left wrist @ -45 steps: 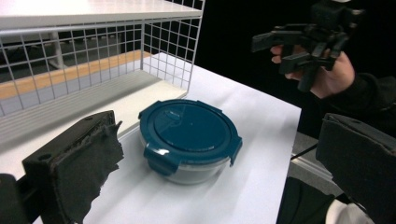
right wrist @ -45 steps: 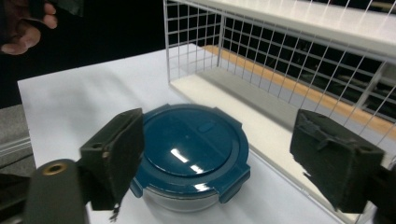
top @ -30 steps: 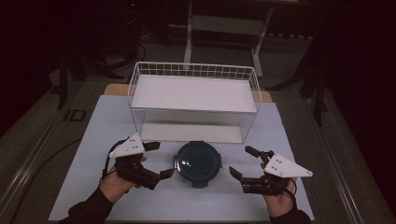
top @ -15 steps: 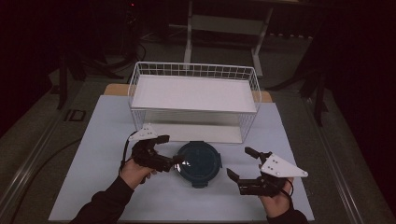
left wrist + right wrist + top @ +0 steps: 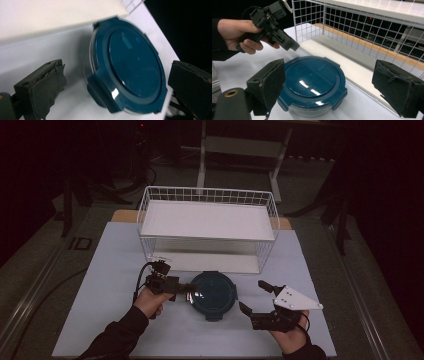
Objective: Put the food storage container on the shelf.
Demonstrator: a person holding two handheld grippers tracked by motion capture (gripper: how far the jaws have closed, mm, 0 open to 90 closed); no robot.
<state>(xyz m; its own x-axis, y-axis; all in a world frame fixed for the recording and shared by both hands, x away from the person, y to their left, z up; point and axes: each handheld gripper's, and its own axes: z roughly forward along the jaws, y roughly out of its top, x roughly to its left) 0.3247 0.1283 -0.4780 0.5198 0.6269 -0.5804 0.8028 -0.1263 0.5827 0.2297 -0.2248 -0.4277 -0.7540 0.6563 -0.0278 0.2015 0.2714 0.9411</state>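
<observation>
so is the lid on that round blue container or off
On. The blue lid sits flat on the container, its side clips folded down over the rim.

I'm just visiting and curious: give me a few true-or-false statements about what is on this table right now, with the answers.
1. The round container has a dark blue lid clipped on. True.
2. The container sits inside the wire basket. False: it stands on the table in front of the basket.
3. The left gripper has its open jaws at the container's edge. True: in the left gripper view the jaws stand wide on either side of the lid.
4. The right gripper is clamped on the lid. False: its jaws are open and it is apart from the container, to its right.
5. The basket is full of containers. False: it holds a white shelf board with nothing on it.
</observation>
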